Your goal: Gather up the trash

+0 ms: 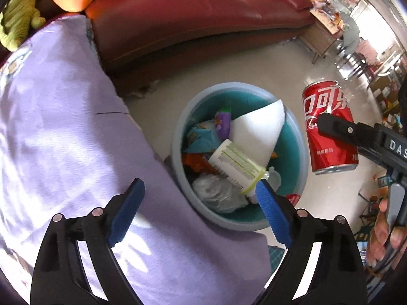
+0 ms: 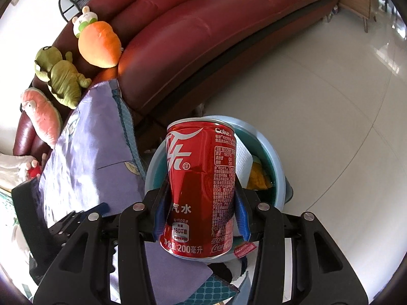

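My right gripper (image 2: pixel 201 198) is shut on a red Coca-Cola can (image 2: pixel 201 185) and holds it upright above the near rim of a blue trash bin (image 2: pixel 277 167). In the left wrist view the can (image 1: pixel 328 129) hangs in the air just right of the bin (image 1: pixel 183 127), with the right gripper's black finger (image 1: pixel 338 127) across it. The bin holds a white paper sheet (image 1: pixel 257 127), a white bottle with a green label (image 1: pixel 236 162), wrappers and crumpled plastic. My left gripper (image 1: pixel 201 190) is open and empty, above the bin's near left edge.
A dark red sofa (image 2: pixel 203 33) runs behind the bin, with plush toys (image 2: pixel 99 43) and books on it. A purple cushion (image 1: pixel 63 132) lies left of the bin. Pale tiled floor (image 2: pixel 330 114) spreads to the right. Wooden furniture (image 1: pixel 323 38) stands far right.
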Demonstrator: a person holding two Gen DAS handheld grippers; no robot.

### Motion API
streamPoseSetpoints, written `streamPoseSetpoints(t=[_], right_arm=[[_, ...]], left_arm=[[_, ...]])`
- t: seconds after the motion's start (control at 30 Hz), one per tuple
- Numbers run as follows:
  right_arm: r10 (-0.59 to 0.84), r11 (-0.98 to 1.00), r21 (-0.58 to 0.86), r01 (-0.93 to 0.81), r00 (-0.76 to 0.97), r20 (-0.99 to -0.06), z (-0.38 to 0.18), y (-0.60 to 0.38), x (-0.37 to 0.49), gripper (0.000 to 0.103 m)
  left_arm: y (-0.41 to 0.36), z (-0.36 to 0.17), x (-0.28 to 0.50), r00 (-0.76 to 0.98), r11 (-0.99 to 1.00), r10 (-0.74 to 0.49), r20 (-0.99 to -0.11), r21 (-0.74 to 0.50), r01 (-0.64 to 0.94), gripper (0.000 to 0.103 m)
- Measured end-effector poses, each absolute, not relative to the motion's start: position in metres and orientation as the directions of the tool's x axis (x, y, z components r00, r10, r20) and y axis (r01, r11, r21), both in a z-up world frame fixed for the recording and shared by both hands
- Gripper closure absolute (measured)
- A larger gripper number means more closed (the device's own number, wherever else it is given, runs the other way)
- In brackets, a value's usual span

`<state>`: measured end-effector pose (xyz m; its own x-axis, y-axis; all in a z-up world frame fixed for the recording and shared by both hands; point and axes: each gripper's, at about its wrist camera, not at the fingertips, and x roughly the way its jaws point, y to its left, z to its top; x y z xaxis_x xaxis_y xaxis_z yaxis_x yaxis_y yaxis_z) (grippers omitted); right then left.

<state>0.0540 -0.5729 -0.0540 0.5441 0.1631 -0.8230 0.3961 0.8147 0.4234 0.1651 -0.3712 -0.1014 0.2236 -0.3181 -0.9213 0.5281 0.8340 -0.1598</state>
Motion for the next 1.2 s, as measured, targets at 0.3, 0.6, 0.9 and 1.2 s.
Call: streamPoseSetpoints(t=[0.3, 0.6, 0.9, 1.2], right_arm=[[0.145, 0.833, 0.386, 0.396, 0.517, -0.844, -0.060, -0.564, 0.066, 0.060], [0.154, 0.835, 0.388, 0.390, 0.511, -0.846, -0.059, -0.556, 0.071, 0.037], [0.174, 0.843, 0.407, 0.352, 0.537, -0.825, -0.044, -0.549, 0.061, 0.020], [0.154, 0.885, 0.358, 0.298, 0.538, -0.829, -0.021, -0.526, 0.042, 0.007]], left_arm=[[-0.352, -0.097, 0.171, 0.286, 0.864, -0.273, -0.919, -0.104, 0.493, 0.012], [-0.341, -0.093, 0.174, 0.300, 0.875, -0.261, -0.918, -0.094, 0.475, 0.012], [-0.337, -0.082, 0.164, 0.329, 0.880, -0.254, -0.910, -0.076, 0.470, 0.012], [-0.326, -0.059, 0.145, 0.360, 0.885, -0.249, -0.899, -0.061, 0.461, 0.011]])
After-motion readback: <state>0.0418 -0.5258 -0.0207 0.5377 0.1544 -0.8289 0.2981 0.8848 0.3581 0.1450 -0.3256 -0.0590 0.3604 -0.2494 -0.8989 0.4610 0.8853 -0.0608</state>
